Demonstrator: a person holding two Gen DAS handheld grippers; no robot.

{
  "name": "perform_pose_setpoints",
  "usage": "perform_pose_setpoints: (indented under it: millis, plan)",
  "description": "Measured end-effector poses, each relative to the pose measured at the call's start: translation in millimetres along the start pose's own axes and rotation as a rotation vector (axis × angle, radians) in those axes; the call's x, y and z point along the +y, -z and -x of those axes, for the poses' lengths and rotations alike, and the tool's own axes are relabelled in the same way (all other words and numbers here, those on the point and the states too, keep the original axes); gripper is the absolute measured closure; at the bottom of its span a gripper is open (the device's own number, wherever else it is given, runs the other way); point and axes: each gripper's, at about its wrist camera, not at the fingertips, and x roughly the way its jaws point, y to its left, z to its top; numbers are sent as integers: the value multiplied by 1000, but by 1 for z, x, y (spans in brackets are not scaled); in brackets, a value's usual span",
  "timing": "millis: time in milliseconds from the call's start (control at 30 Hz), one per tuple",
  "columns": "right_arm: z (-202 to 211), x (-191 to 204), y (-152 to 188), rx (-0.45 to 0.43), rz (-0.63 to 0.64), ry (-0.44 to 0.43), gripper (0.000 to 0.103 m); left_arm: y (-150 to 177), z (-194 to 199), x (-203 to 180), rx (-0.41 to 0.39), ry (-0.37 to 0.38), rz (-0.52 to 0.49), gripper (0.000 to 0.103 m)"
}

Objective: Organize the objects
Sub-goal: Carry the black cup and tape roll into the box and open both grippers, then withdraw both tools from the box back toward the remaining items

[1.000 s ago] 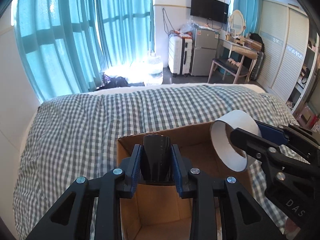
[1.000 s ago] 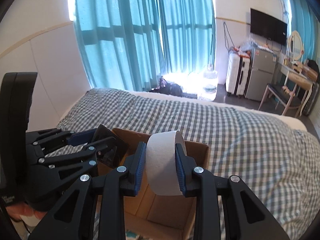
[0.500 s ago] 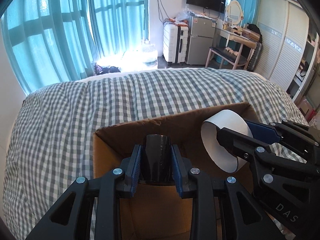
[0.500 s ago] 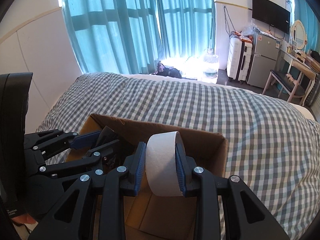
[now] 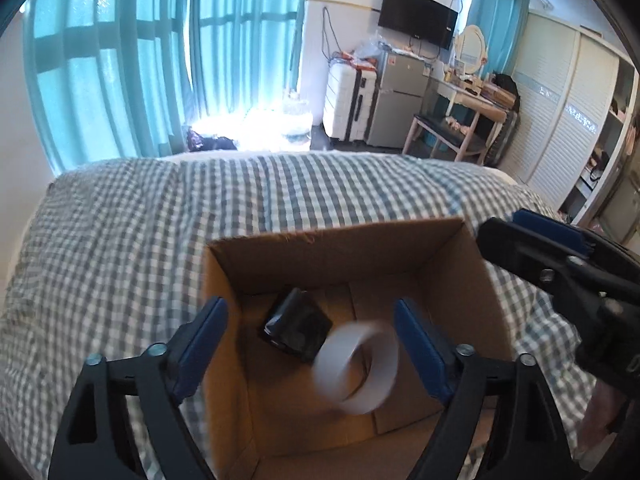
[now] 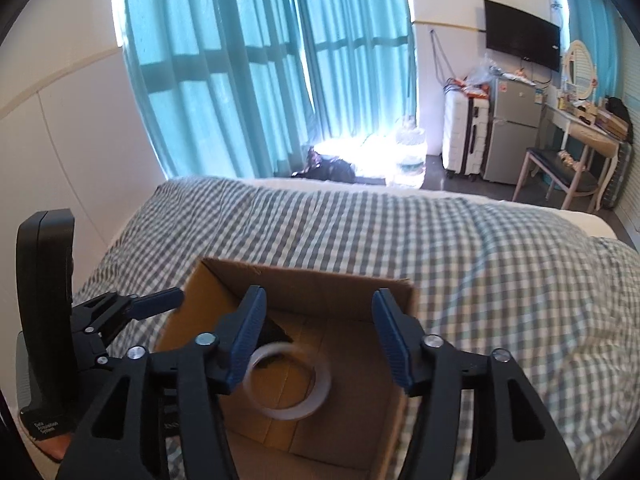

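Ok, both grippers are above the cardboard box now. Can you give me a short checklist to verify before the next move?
1. Left gripper open, holding nothing: ok.
2. Right gripper open, holding nothing: ok.
3. Black object lying on the floor of the cardboard box: ok.
4. White tape roll settled at rest: cannot tell, it is blurred.
5. Tape roll inside the box walls: ok.
6. Box upright on the checked bedcover: ok.
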Motion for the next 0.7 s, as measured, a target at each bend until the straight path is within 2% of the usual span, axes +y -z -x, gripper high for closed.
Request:
perform_pose_setpoints:
  millis: [100,267,467,700]
  plan:
    - [31,-2,-8,-35,3,17,27,-11,31,-5,-39,-23,3,7]
    - [98,4,-19,-96,16,37,16,-15,99,-15,-131,-85,-21,3]
    - [170,24,-13,-144,68,57,12,-15,170,-24,-206,-142,-30,1]
    - [234,51,23,-202,144,58,10,8,228,-36,-270,-197,-48,0]
